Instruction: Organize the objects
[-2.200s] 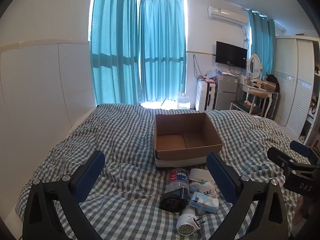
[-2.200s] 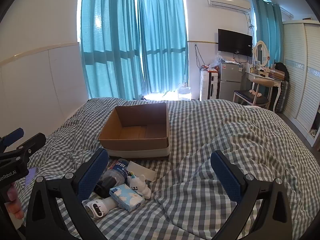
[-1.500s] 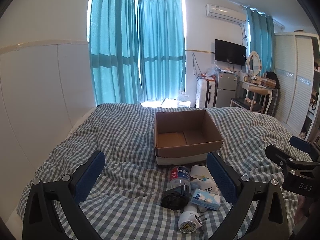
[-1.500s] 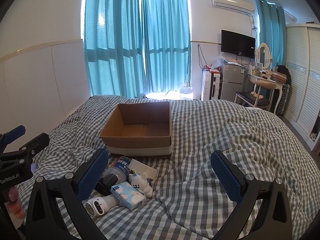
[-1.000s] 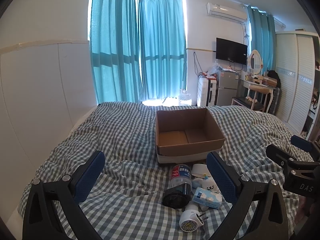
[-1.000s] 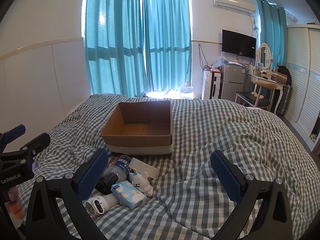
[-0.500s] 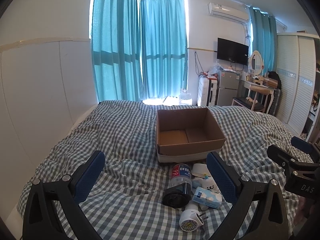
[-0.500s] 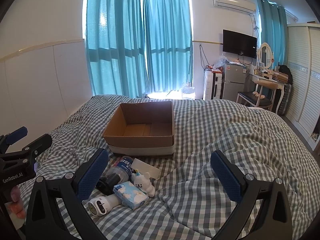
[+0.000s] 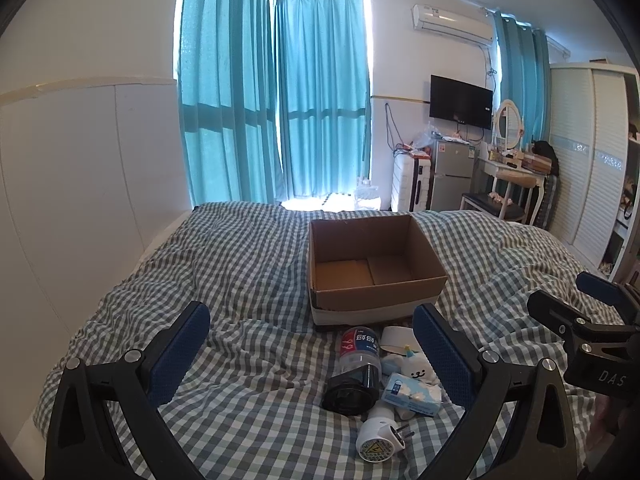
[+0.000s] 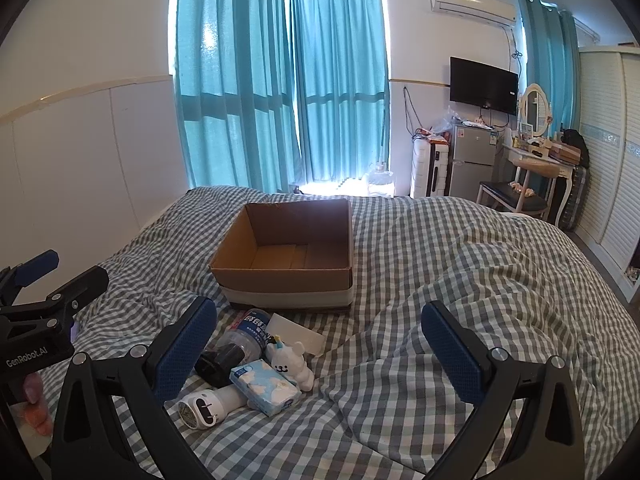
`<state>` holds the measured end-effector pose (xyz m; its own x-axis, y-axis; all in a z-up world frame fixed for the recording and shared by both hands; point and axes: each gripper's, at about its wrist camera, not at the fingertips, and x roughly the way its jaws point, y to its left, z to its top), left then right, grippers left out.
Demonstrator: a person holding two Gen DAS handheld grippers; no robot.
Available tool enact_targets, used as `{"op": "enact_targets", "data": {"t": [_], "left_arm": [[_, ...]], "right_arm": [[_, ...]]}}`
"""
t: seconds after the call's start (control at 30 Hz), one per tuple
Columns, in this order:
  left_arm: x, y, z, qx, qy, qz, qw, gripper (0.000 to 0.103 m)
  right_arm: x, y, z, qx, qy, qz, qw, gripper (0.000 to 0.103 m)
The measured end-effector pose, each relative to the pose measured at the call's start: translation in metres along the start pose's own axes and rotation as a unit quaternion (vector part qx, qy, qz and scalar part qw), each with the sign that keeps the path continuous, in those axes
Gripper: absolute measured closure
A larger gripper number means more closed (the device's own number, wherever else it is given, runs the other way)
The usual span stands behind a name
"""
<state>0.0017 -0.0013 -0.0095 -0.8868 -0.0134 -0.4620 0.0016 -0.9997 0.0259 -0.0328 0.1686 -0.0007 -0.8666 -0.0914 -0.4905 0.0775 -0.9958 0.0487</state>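
An open empty cardboard box (image 9: 376, 268) (image 10: 288, 256) sits on the checked bed. In front of it lies a small pile: a plastic bottle with a black cap (image 9: 356, 368) (image 10: 236, 344), a white bear toy (image 9: 416, 368) (image 10: 292, 364), a blue tissue pack (image 9: 412, 390) (image 10: 266, 386), a white plug adapter (image 9: 378, 436) (image 10: 208, 404) and a white card (image 9: 396, 338) (image 10: 296, 334). My left gripper (image 9: 312, 344) is open and empty, held above the bed before the pile. My right gripper (image 10: 320, 340) is open and empty, to the right of the pile.
The checked duvet (image 10: 460, 280) covers the whole bed, with folds on the right. A white wall panel (image 9: 80, 180) runs along the left. Teal curtains (image 9: 280, 112), a fridge (image 10: 472, 160), a dressing table (image 10: 536, 168) and a wardrobe (image 9: 592, 168) stand beyond the bed.
Both views have shifted slightly, with the box and pile drifting a little in the frames. Both grippers stay open and empty.
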Motion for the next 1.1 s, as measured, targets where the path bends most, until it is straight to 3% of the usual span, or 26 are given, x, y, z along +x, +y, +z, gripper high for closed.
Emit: {"op": "enact_targets", "data": {"t": [0.73, 0.9, 1.1], "left_arm": [[0.017, 0.002, 0.001, -0.005, 0.021, 0.004, 0.9997, 0.0], [0.041, 0.001, -0.007, 0.008, 0.07, -0.002, 0.9975, 0.0], [0.074, 0.0, -0.029, 0.015, 0.114, -0.005, 0.9934, 0.0]], "right_arm": [[-0.004, 0.006, 0.012, -0.02, -0.012, 0.004, 1.0, 0.0], [0.008, 0.009, 0.012, -0.032, 0.005, 0.003, 0.999, 0.0], [0.047, 0.008, -0.004, -0.035, 0.057, 0.007, 0.998, 0.001]]}}
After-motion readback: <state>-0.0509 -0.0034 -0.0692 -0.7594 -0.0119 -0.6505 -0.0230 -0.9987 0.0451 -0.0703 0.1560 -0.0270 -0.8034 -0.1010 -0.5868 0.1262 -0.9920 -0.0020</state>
